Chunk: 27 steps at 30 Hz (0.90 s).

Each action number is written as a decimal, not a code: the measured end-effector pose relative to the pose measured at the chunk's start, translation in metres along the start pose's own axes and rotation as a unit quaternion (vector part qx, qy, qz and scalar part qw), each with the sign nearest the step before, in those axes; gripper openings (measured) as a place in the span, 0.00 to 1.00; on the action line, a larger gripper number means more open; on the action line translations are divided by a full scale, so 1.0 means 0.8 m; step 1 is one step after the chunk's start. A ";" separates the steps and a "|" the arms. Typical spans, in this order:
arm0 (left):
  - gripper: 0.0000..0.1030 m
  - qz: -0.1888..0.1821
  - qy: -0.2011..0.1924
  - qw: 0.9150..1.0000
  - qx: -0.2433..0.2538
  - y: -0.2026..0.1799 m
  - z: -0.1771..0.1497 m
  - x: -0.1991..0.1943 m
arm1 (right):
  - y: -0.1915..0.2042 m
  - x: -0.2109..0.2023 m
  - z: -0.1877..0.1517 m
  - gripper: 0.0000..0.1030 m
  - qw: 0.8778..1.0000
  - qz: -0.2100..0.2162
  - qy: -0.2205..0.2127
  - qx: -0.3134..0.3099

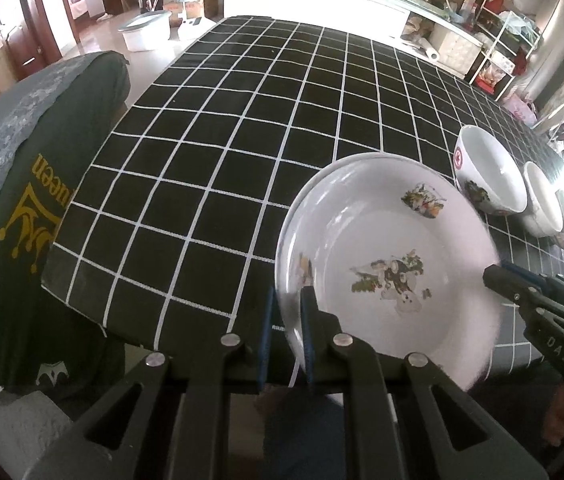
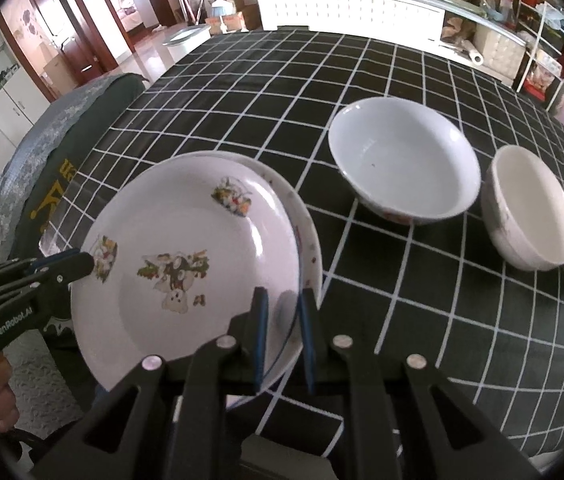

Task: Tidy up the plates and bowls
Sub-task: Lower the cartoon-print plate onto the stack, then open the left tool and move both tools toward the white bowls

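Two hand-held tongs are gripping a pair of white shallow plates printed with cartoon rabbit and flower decals (image 2: 186,264) at the near edge of a tabletop covered in a black cloth with a white grid (image 1: 242,140): the left tongs (image 1: 286,320) are clamping the left rim, the right tongs (image 2: 282,320) are pinching the right rim, where a second plate's edge is showing beneath the top one. The plates are tilting slightly, partly overhanging the edge. To the right, a wide white ceramic bowl (image 2: 405,160) and a smaller cream bowl (image 2: 529,208) are standing apart on the cloth. Doing this well probably means keeping both grips level and moving together, so the stacked plates are not sliding against each other.
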<state>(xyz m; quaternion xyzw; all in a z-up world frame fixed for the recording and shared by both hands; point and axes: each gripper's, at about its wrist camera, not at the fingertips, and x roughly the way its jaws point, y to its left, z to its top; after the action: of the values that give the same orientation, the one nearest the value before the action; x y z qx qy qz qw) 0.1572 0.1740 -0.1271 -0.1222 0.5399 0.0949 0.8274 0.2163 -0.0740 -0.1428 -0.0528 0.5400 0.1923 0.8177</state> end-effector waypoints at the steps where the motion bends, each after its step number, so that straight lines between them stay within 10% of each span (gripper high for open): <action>1: 0.11 -0.001 -0.001 1.000 -0.002 0.001 0.000 -0.002 | -0.002 -0.003 -0.001 0.19 1.000 0.001 -0.002 0.002; 27: 0.11 -0.074 -0.084 0.988 0.109 -0.147 0.041 -0.113 | -0.076 -0.138 0.010 0.19 0.994 -0.015 -0.107 0.036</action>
<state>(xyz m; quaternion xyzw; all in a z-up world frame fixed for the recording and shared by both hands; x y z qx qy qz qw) 0.1841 0.0697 -0.0199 -0.0630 0.4654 -0.0160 0.8827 0.2079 -0.1564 -0.0472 -0.0107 0.4554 0.1655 0.8747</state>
